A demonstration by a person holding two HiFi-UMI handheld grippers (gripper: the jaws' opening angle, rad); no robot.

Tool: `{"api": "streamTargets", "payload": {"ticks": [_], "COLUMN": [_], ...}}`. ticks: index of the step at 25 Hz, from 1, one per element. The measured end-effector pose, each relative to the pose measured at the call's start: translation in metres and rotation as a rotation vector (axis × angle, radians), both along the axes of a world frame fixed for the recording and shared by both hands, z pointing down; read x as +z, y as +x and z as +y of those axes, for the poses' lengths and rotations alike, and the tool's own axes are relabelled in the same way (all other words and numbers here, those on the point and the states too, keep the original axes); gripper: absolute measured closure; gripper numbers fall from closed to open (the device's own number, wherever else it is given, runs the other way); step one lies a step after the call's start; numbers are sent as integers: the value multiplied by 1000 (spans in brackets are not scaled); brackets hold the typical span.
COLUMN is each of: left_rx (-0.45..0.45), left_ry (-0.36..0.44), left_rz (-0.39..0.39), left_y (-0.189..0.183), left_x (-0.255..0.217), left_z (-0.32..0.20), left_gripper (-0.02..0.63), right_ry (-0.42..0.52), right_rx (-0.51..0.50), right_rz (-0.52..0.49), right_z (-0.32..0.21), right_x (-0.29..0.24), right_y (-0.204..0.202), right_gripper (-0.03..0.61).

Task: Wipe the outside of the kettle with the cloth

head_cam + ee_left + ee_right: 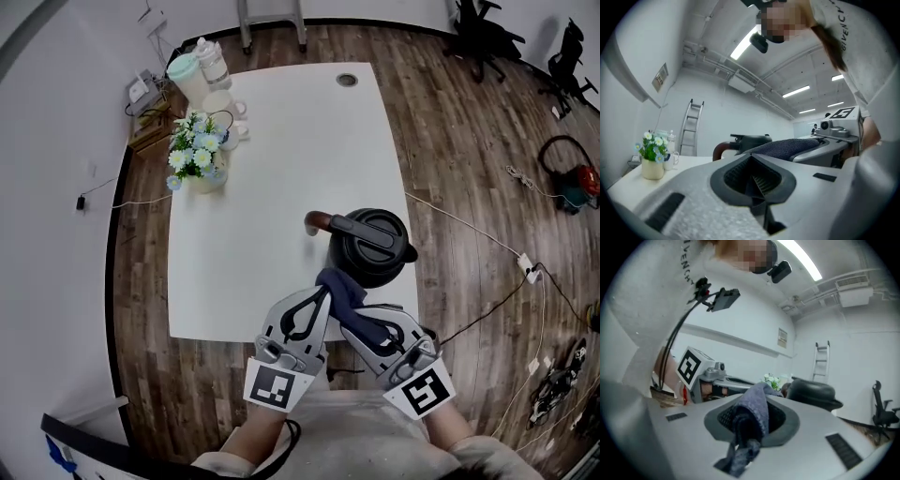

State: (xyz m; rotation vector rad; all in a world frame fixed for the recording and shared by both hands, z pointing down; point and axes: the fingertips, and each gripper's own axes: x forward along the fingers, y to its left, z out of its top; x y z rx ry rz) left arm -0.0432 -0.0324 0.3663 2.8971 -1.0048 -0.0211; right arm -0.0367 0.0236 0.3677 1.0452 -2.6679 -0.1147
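Note:
A black kettle [370, 246] with a brown grip [317, 222] stands on the white table [281, 169] near its front right corner. My right gripper [354, 305] is shut on a dark blue cloth [339, 286], which bunches out of its jaws just short of the kettle's near side. In the right gripper view the cloth [754, 408] hangs from my right gripper [750, 420], with the kettle [813, 394] beyond. My left gripper [322, 293] is close beside it on the left, shut with nothing in it. The left gripper view shows my left gripper [752, 180], the cloth [787, 146] and the kettle [750, 140].
A vase of flowers [197, 159], mugs [225, 108] and a jug [187, 75] stand at the table's far left. A round cable hole [347, 80] is at the far edge. Cables and a power strip [528, 267] lie on the wood floor to the right.

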Motion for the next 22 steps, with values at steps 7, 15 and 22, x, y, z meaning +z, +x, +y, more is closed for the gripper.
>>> {"api": "streamTargets", "payload": {"ticks": [7, 15, 22], "left_rx": [-144, -404, -523], "left_ry": [116, 13, -96], "left_rz": [-1, 9, -54], "left_y": [78, 138, 153], "left_x": [-29, 3, 40], "left_z": [29, 27, 11], "left_gripper": [606, 606, 606], "right_ry": [138, 195, 83], "right_rx": [-317, -469, -387], "right_rz": [33, 254, 265], "right_z": [10, -18, -47], "right_x": [-39, -20, 21], "right_y": [98, 153, 156], "right_gripper": [511, 511, 511]}}
